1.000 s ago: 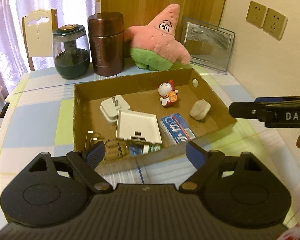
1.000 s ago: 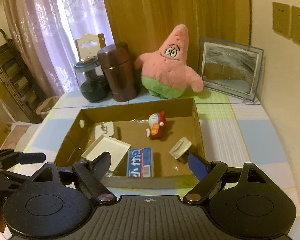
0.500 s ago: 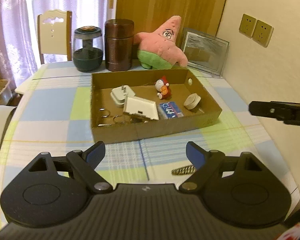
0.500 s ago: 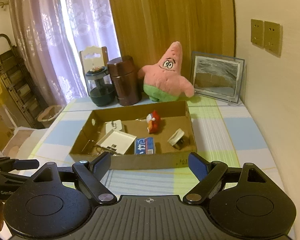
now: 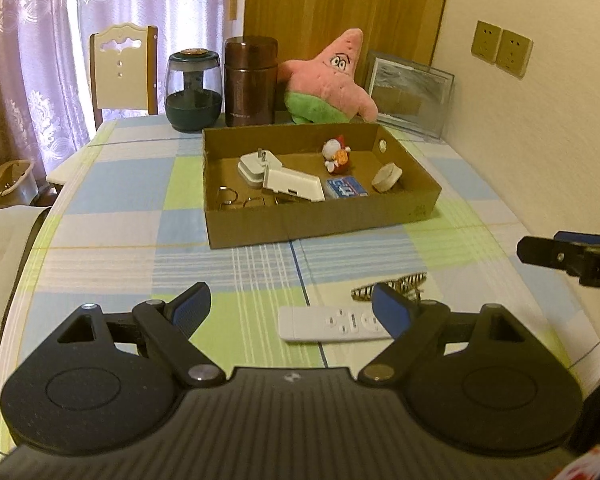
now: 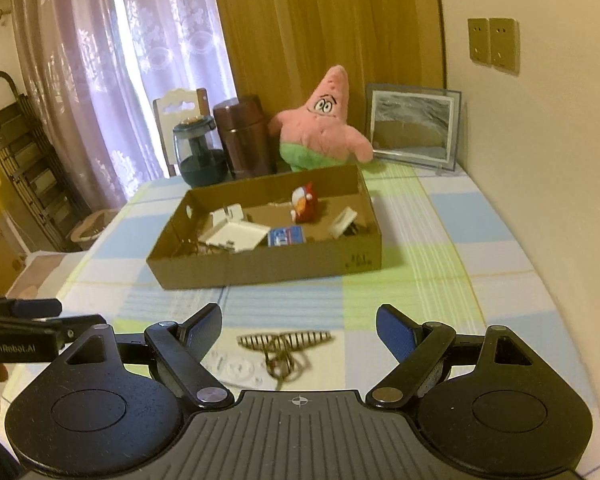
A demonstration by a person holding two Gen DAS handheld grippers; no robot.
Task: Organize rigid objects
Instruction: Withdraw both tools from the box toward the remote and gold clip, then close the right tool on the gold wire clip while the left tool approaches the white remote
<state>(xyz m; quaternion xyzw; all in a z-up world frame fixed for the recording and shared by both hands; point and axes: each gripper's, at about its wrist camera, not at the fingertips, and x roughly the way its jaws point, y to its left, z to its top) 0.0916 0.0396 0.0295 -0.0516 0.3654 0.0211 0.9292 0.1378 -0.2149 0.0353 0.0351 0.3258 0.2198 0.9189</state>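
Note:
A brown cardboard box [image 5: 324,224] [image 6: 268,264] on the checked tablecloth holds a white charger [image 5: 252,164], a white flat case [image 5: 294,185], a small red and white figurine [image 5: 336,155], a blue packet [image 5: 346,187], a round white thing [image 5: 386,172] and metal rings [image 5: 236,200]. On the cloth in front lie a white remote [image 5: 332,323] [image 6: 232,368] and a metal spring hair clip [image 6: 282,342] [image 5: 392,285]. My left gripper [image 5: 290,308] is open above the remote. My right gripper [image 6: 298,330] is open above the clip. Both are empty.
Behind the box stand a dark glass jar [image 5: 194,94], a brown canister [image 5: 251,80], a pink star plush [image 5: 330,80] and a picture frame [image 5: 410,98]. The wall is close on the right. A chair [image 5: 120,72] stands past the table's far edge.
Both grippers have pulled back from the box toward the table's near side. The remote and the hair clip have come into view below them. Both stay open.

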